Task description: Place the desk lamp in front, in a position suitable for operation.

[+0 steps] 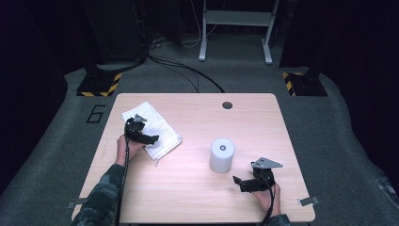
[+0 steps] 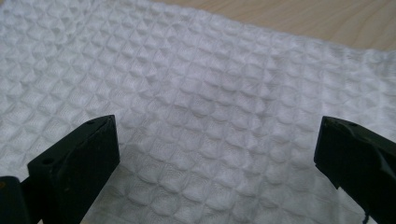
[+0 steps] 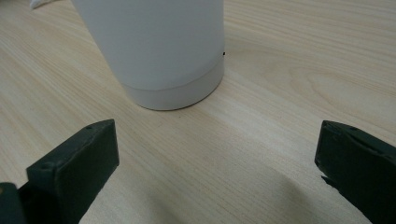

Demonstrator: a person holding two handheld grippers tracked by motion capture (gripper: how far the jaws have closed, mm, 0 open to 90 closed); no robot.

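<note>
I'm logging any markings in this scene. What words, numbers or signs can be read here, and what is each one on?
"6": a large dark numeral on the grey floor left of the table.
The white cloth and the white cylinder show no print.

The left claw (image 1: 149,139) sits over the white cloth (image 1: 157,132); the right claw (image 1: 239,182) lies near the white cup (image 1: 221,155).

We see the table (image 1: 197,188) brightly lit from above while the floor (image 1: 235,70) around it sinks into near-black. Both gripper views are evenly lit and fairly sharp, with soft shadows under the jaws and slight blur close up.
</note>
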